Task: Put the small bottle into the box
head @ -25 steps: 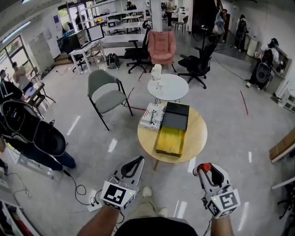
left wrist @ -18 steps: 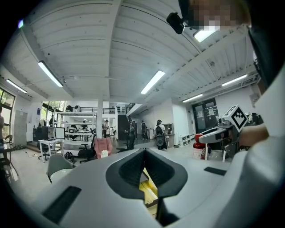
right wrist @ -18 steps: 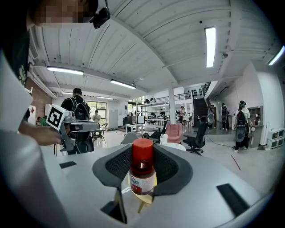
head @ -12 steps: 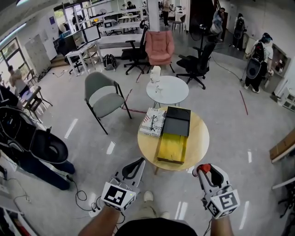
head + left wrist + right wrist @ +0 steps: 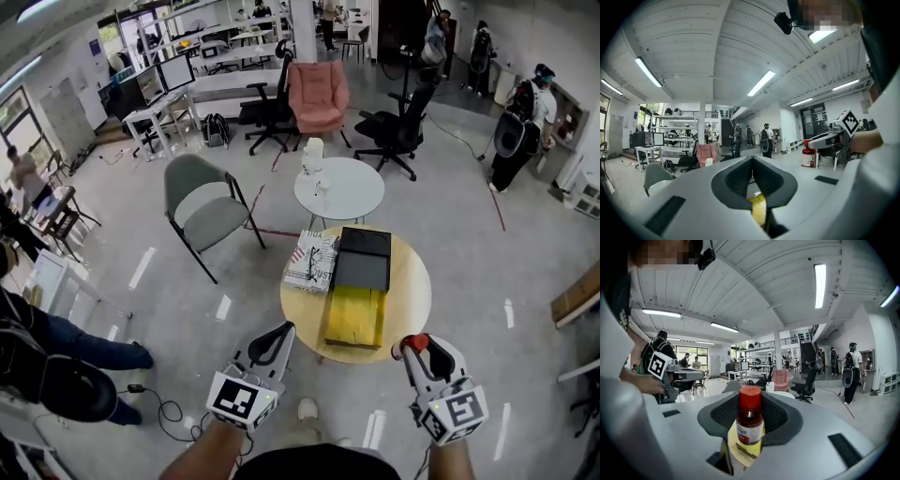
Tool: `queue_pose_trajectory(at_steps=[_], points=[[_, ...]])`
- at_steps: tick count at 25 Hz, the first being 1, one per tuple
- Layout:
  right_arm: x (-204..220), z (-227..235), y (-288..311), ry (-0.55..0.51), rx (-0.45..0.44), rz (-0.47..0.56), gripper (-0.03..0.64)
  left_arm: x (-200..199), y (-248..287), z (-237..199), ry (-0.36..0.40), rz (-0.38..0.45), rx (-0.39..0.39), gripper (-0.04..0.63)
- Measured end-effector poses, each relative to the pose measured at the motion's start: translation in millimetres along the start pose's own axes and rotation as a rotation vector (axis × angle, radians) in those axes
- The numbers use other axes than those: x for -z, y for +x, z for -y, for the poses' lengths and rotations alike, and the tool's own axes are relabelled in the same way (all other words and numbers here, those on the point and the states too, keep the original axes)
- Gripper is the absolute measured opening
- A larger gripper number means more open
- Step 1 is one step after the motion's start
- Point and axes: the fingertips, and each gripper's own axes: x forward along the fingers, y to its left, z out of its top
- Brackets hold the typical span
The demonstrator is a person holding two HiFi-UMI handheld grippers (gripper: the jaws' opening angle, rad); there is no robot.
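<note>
Short of the table (image 5: 409, 291) edge, right gripper (image 5: 418, 348) clamps small bottle (image 5: 750, 426).

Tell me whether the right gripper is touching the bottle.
Touching. The right gripper view shows the bottle standing upright between the jaws of the right gripper, with both pads pressed against its sides.

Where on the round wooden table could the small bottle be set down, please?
The wooden table is bare along its right side, beside the black box and the yellow box. A narrower strip lies at the left, in front of the patterned box. The middle and back are crowded.
</note>
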Motion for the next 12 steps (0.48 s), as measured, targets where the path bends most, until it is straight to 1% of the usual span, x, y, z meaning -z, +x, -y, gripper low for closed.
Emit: queue_pose_trajectory(at_steps=[9,12], points=[[-7.5,7.3,39.4,-0.010,0.010,-0.013,0.149,3.1,30.7,-30.6,-0.007,-0.003,0.025,0.017],[-14.6,7.7,44.5,-0.020,0.015,-0.015,0.149,-3.0,35.8,-34.4,-0.006,0.005,0.038,0.017]])
